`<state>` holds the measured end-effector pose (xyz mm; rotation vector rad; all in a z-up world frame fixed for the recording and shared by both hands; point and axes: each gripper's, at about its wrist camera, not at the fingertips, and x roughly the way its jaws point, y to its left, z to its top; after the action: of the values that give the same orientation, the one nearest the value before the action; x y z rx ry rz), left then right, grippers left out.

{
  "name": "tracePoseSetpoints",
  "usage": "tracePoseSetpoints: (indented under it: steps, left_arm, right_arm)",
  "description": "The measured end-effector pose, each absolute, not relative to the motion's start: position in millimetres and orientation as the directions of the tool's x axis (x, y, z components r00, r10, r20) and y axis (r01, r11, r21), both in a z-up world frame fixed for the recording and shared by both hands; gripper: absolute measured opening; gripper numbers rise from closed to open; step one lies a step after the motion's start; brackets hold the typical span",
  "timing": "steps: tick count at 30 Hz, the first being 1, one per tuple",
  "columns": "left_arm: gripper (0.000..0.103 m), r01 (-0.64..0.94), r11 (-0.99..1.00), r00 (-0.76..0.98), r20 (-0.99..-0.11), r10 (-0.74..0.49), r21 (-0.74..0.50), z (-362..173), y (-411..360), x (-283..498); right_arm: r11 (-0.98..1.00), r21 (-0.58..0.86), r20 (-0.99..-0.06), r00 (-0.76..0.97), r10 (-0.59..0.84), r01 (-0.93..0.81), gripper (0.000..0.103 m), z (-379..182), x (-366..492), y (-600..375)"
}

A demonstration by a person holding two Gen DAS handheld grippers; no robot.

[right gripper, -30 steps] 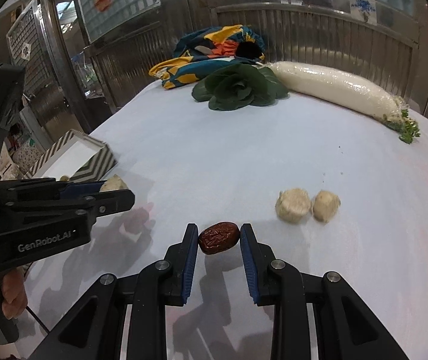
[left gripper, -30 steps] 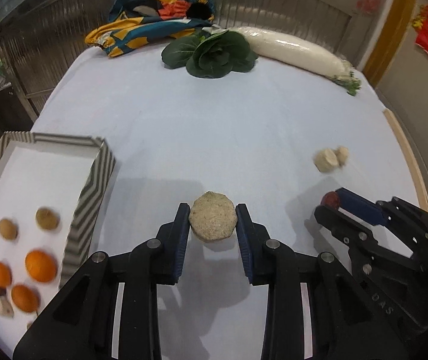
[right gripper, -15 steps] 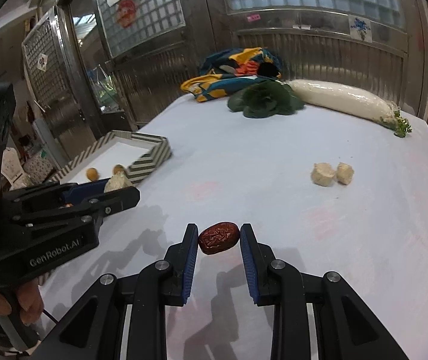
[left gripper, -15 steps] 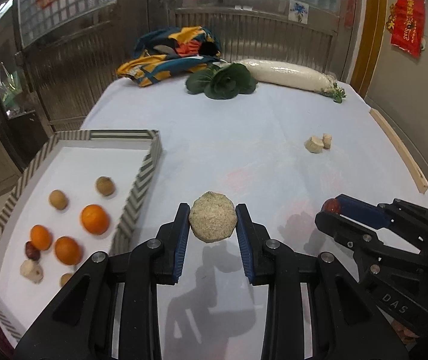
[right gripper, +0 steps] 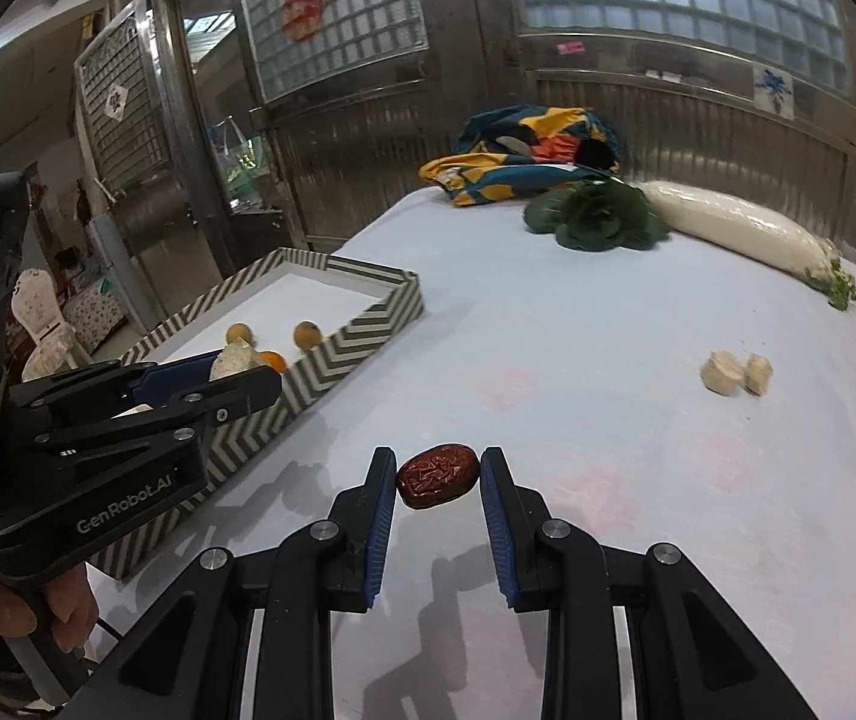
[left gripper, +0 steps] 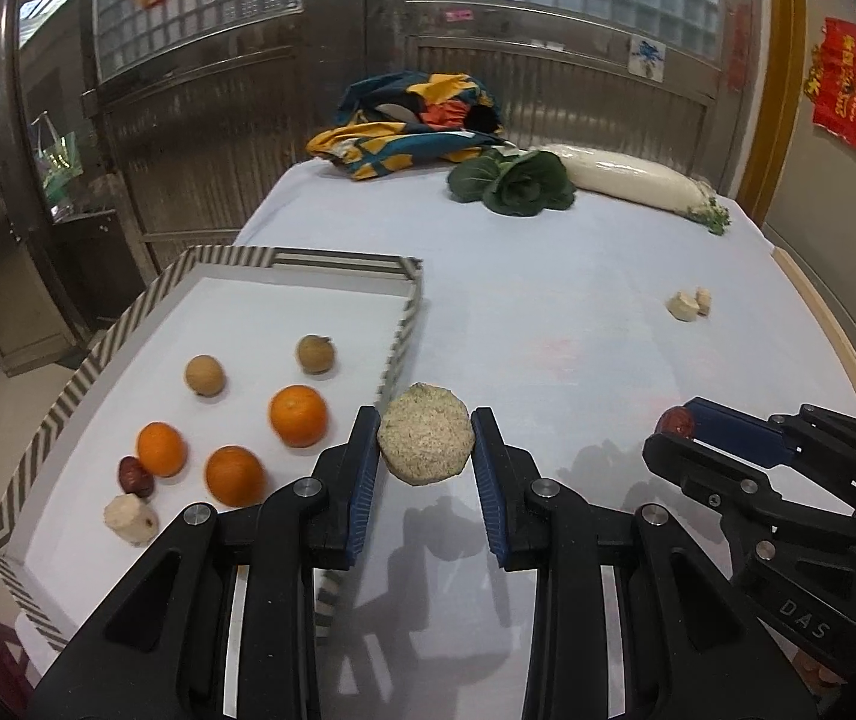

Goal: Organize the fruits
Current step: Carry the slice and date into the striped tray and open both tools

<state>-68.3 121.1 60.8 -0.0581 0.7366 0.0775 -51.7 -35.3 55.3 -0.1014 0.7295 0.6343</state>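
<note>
Left wrist: three oranges [left gripper: 235, 475] in tray [left gripper: 92, 369]; each hand-held gripper [left gripper: 425, 450] clamps one piece.

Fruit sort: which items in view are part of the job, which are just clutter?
Job:
- striped cardboard tray holding three oranges
- beige cut sugarcane round, clamped in left gripper
- wrinkled red date, clamped in right gripper
- two pale chunks on the white tablecloth

Bystanders:
- dark green leafy vegetable
- long white radish
- colourful patterned cloth
</note>
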Motion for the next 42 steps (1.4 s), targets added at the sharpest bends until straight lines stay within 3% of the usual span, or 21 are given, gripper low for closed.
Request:
tracePoseSetpoints:
  steps: [25, 42]
  left_arm:
    - [0.03, -0.239, 0.97, 0.746, -0.647, 0.159, -0.036, 66.9, 198.6, -89.0]
    - [0.03, -0.364, 0.926, 0.694, -0.692, 0.196, -0.103, 52.8, 270.5, -97.4]
  right_arm:
    - [0.721, 0.077, -0.656, 0.51, 0.557, -0.688, 0.028, 66.7, -59.1, 44.9]
    - [0.621, 0.056, -0.686, 0.422, 0.593, -0.782, 0.028, 57.0, -69.8, 107.2]
